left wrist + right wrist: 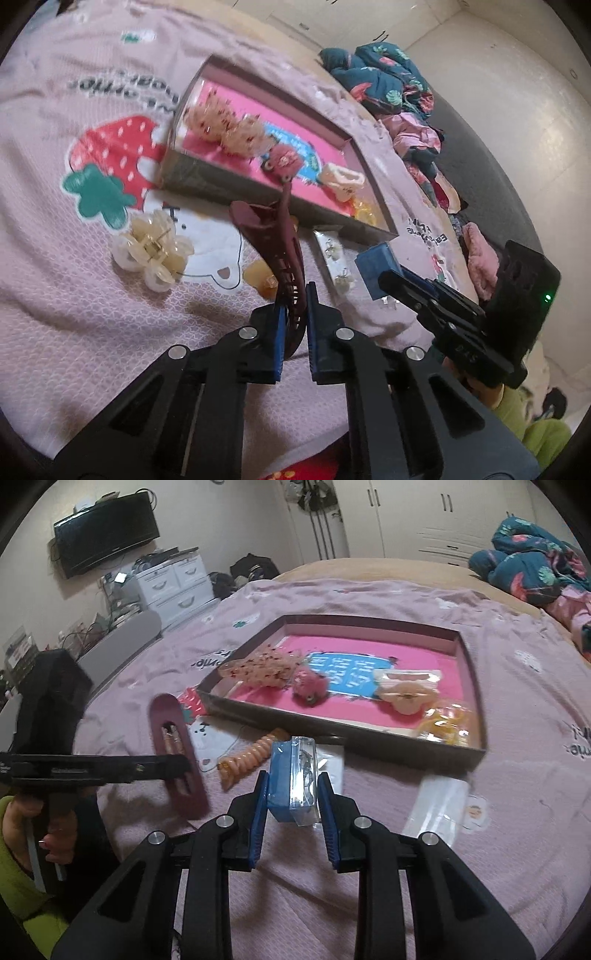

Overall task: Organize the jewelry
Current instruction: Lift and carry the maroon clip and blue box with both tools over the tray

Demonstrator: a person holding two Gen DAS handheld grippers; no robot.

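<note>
My left gripper is shut on a long maroon hair clip and holds it above the pink bedspread; the clip also shows in the right wrist view. My right gripper is shut on a small blue box with a clear lid, also in the left wrist view. Ahead lies a shallow tray with a pink floor, also in the left wrist view. It holds hair clips, a pink scrunchie and yellow pieces.
On the bedspread lie a cream flower claw clip, an orange spiral hair tie, an earring card and a clear packet. Piled clothes lie at the bed's far side. Drawers and a TV stand at far left.
</note>
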